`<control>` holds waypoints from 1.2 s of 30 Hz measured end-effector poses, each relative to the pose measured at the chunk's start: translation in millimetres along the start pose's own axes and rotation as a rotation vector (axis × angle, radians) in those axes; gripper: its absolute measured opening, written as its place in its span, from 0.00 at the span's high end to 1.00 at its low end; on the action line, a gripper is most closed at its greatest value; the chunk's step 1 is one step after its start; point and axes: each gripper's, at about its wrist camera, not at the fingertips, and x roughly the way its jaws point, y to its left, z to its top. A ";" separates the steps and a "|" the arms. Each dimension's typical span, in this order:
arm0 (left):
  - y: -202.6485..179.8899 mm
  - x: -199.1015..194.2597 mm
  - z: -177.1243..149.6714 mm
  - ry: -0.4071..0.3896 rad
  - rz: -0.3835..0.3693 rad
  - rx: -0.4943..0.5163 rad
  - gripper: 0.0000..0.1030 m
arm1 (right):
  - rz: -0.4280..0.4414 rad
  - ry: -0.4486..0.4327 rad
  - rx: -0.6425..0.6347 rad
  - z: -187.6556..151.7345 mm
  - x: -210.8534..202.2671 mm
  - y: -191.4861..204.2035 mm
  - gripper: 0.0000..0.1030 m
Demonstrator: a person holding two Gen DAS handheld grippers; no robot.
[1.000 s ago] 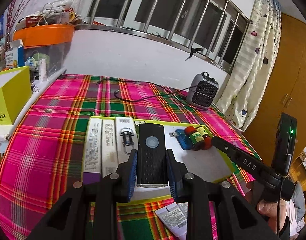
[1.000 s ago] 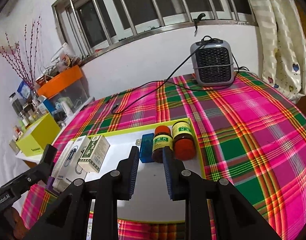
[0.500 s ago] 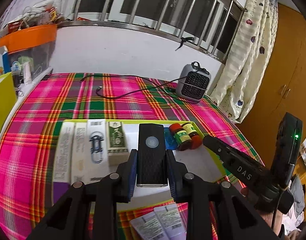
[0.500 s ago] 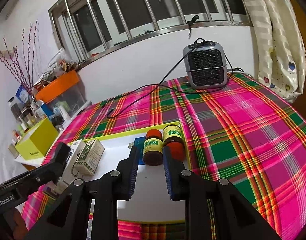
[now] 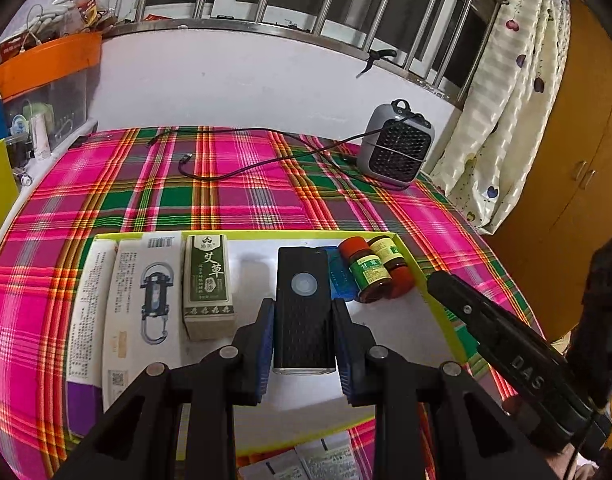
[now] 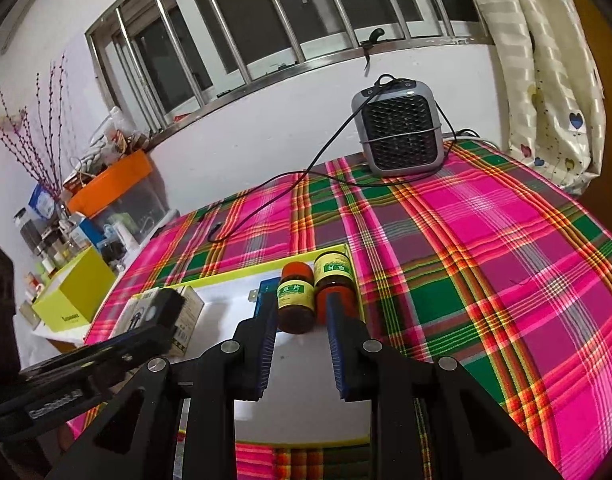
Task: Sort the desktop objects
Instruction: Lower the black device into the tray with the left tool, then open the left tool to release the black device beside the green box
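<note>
My left tool (image 5: 303,328) gripped the black box (image 5: 303,304) above the tray (image 5: 246,235); my right tool (image 6: 299,322) was closed, empty, near 2 bottles (image 6: 296,300).

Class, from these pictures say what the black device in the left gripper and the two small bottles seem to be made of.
Black device: probably matt plastic, going by its moulded diamond texture and round pale button. Two small bottles: probably brown glass or clear plastic, since their walls look dark and glossy; paper-like green and yellow labels, red caps probably plastic.

Black remote (image 5: 303,304), clamped in left hand-held gripper (image 5: 303,344), carried rightward over tray (image 5: 242,235), away from carabiner box (image 5: 148,304), now just beside blue item (image 5: 340,276) and bottles (image 5: 366,276).
</note>
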 end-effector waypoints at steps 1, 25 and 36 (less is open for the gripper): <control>-0.8 1.9 0.5 0.002 0.002 0.001 0.73 | 0.000 0.000 0.002 0.2 0.0 -0.1 0.75; -14.5 53.4 12.8 0.043 0.249 0.043 0.73 | 0.018 -0.001 -0.001 -0.6 -0.2 2.3 0.75; -2.2 21.9 20.7 -0.026 0.098 -0.012 0.73 | 0.016 -0.005 0.007 -1.3 -1.1 1.0 0.75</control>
